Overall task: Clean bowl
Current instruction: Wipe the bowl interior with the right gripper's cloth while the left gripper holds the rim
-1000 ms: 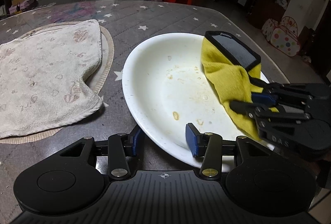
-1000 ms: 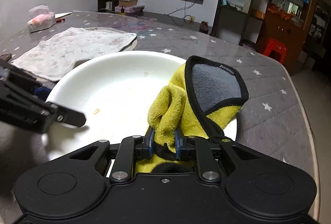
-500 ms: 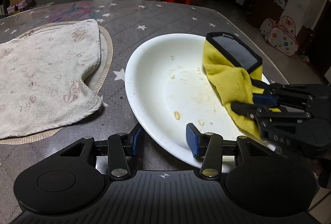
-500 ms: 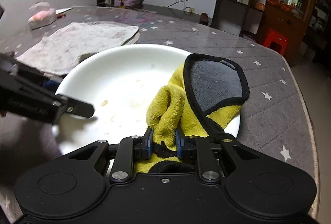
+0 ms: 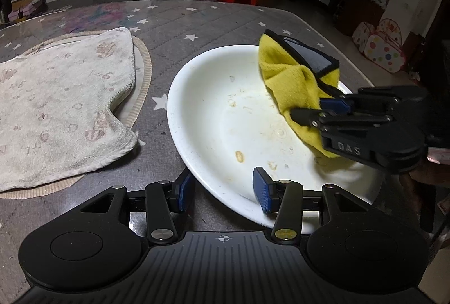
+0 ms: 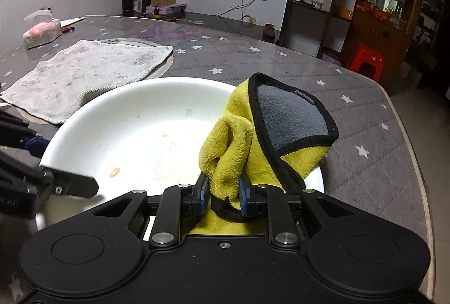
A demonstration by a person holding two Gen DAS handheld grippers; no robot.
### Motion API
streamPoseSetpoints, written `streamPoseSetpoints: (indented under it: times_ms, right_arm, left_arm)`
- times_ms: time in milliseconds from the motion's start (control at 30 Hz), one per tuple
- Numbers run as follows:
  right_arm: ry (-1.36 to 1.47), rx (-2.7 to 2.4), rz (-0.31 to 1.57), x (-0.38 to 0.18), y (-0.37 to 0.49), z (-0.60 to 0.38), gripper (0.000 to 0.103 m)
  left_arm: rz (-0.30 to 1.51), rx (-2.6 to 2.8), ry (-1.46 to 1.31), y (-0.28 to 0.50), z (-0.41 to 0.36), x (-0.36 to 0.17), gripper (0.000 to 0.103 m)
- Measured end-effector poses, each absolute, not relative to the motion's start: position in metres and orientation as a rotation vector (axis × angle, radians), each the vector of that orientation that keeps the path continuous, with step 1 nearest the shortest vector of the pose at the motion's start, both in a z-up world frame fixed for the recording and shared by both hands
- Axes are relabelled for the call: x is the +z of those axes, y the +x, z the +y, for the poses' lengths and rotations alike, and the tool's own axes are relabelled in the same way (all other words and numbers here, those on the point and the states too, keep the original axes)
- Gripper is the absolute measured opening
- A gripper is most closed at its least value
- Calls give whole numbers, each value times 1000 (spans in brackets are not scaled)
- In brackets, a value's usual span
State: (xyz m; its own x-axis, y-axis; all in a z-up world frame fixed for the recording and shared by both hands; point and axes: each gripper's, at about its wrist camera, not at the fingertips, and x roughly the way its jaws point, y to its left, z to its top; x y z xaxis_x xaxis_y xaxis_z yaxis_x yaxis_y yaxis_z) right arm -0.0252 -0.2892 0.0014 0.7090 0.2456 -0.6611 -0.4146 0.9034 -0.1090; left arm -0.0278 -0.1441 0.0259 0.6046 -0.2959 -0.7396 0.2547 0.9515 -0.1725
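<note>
A wide white bowl (image 5: 213,96) with food specks sits on the grey starred table; it also shows in the right wrist view (image 6: 118,118). My left gripper (image 5: 222,188) straddles its near rim, one finger outside and one inside, jaws apart; whether it grips the rim I cannot tell. My right gripper (image 6: 222,193) is shut on a yellow cloth (image 6: 233,141) with a grey, black-edged flap, resting on the bowl's right inner side. In the left wrist view the cloth (image 5: 292,79) and the right gripper (image 5: 332,110) lie over the bowl's right part.
A stained white towel (image 5: 56,104) lies on a round mat left of the bowl. A tissue pack (image 6: 42,31) sits at the far left of the table. The table's right edge (image 6: 413,152) is close to the bowl.
The bowl has shifted slightly right in the left wrist view. The right gripper with the cloth has moved a little across the bowl's right side.
</note>
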Motion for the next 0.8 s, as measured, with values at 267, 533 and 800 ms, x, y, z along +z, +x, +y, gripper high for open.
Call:
streamPoseSetpoints:
  times_ms: [267,533,800]
  right_arm:
    - [-259,408,693,1,-17,-273,25]
    - [-267,461,678,1,-23,-261,25]
    - [-262,521,680,4,-36,-254,25]
  left_arm:
    - [898,-331,-105,-19,-133,29,42]
    - [895,-325,-90,-17,-133,33,32]
    - [895,-324,-90,-17,-133,34,31]
